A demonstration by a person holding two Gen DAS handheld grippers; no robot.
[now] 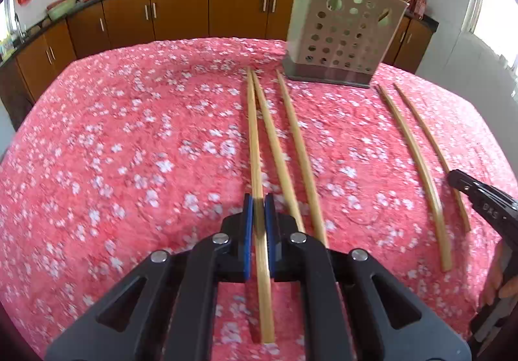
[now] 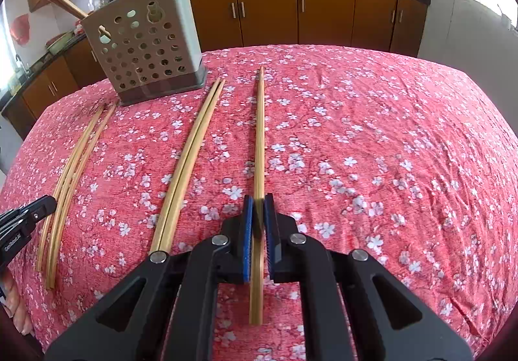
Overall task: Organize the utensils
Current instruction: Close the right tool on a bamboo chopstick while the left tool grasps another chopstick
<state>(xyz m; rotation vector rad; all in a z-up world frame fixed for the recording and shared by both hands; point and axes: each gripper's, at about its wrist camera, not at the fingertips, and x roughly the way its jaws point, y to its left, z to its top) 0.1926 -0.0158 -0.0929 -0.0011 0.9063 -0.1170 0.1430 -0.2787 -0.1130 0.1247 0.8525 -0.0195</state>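
Gripping one chopstick (image 1: pixel 254 141) each, left gripper (image 1: pixel 258 204), right gripper (image 2: pixel 258 204) jaws closed; pads hide contact.

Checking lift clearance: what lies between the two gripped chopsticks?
Several loose chopsticks on the pink tablecloth, nothing else; both wrist views show it.

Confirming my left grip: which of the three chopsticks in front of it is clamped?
The leftmost chopstick of the three: it runs between the left gripper's shut blue pads; the other two lie free to its right.
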